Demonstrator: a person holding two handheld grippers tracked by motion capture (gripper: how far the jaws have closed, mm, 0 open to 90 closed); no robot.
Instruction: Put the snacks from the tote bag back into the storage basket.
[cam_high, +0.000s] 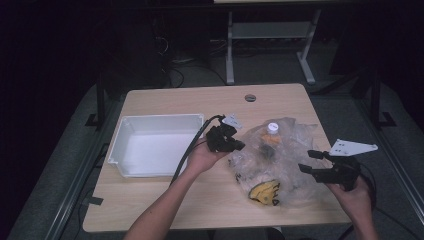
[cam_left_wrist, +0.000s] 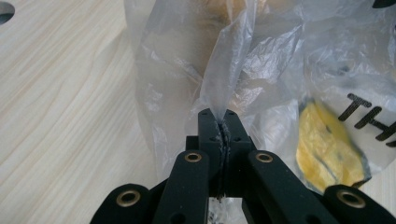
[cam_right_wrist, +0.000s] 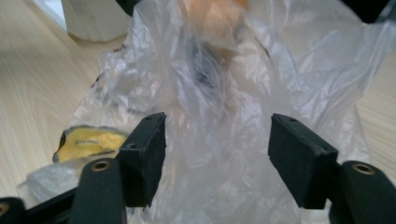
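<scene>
Matte black claw (cam_left_wrist: 223, 122) with brass-ringed pivot holes, black cable, bare forearms.

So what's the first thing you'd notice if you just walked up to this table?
The crinkly clear plastic bag in the middle of the table, with a white-capped bottle and something yellow inside. The left gripper pinches a fold of it shut, while the right gripper stands open at its other side. A white bin sits to the left.

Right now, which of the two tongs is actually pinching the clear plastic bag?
The left tongs, clamped shut on the clear plastic bag; the right tongs gape open.
</scene>
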